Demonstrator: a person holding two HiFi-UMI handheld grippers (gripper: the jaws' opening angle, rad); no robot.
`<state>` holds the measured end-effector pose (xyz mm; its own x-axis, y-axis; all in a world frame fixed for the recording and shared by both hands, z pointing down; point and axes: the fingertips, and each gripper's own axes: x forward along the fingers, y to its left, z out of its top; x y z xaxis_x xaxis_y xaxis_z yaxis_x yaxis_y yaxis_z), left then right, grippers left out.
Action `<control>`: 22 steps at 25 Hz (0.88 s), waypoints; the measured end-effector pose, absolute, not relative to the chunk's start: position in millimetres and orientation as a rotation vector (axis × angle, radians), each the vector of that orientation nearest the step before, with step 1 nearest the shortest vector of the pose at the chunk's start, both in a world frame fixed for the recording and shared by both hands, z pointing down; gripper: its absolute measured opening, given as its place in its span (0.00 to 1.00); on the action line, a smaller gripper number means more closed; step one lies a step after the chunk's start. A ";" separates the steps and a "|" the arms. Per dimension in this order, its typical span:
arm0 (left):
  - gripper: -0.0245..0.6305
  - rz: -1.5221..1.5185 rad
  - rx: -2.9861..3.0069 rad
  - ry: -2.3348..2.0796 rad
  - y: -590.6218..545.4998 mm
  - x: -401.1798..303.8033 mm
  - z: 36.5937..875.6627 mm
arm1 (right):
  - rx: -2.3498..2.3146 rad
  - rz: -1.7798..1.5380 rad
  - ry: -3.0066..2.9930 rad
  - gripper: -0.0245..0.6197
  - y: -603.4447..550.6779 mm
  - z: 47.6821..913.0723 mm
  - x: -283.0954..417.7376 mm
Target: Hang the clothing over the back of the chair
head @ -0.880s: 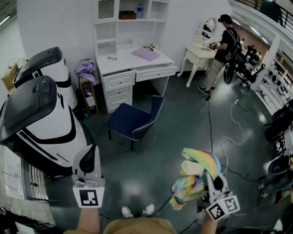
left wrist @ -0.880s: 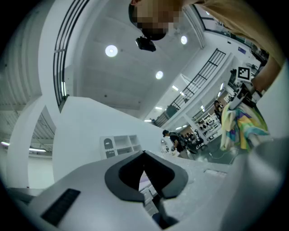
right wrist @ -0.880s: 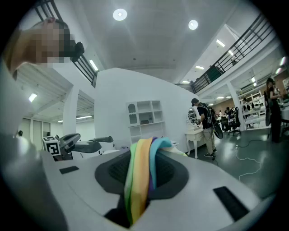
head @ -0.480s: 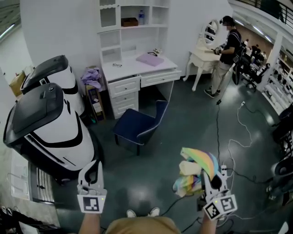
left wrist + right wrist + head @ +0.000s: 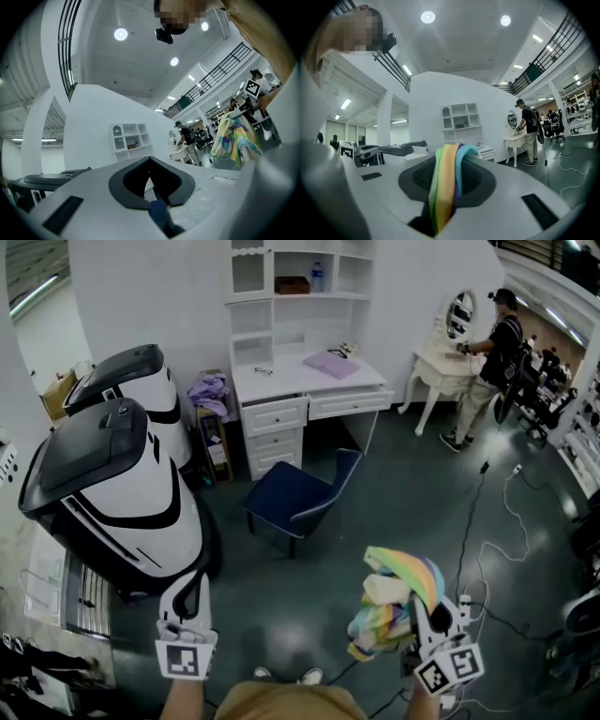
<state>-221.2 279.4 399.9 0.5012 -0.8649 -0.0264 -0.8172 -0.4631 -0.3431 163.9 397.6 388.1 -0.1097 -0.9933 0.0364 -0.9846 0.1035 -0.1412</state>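
Note:
A dark blue chair (image 5: 298, 500) stands on the grey floor in front of the white desk, its back (image 5: 343, 476) on the right side. My right gripper (image 5: 433, 612) is shut on a bundled rainbow-striped piece of clothing (image 5: 398, 592), held in the air well short of the chair. In the right gripper view the striped cloth (image 5: 446, 185) hangs out between the closed jaws (image 5: 449, 157). My left gripper (image 5: 187, 587) is at the lower left, held level with its jaws together and nothing in them (image 5: 150, 161). The left gripper view shows the clothing (image 5: 234, 138) off to the right.
Two large black and white machines (image 5: 108, 488) fill the left side. A white desk with shelves (image 5: 309, 381) stands behind the chair, purple cloth (image 5: 208, 388) on a stand beside it. Cables (image 5: 487, 531) trail over the floor at right. A person (image 5: 495, 352) stands at a vanity table.
Both grippers sit lower in the head view, and the chair and desk have slid slightly right. The clothing stays gripped in my right gripper.

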 end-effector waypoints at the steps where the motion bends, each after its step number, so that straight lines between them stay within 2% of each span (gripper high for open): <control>1: 0.04 -0.215 -2.436 1.416 282.1 -216.4 401.0 | -2.046 -0.197 2.294 0.17 397.3 390.1 168.5; 11: 0.04 -0.300 -2.497 1.481 284.8 -194.0 440.2 | -2.011 -0.270 2.358 0.18 378.3 417.9 190.8; 22: 0.04 -0.277 -2.573 1.370 147.1 -142.0 453.2 | -2.102 -0.307 2.299 0.18 271.4 426.5 223.0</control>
<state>-142.0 147.1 453.2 0.5496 -0.8329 0.0651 -0.7927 -0.5445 -0.2741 223.0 271.4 426.5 -0.0980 -0.9875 0.1238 -0.9853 0.0788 -0.1515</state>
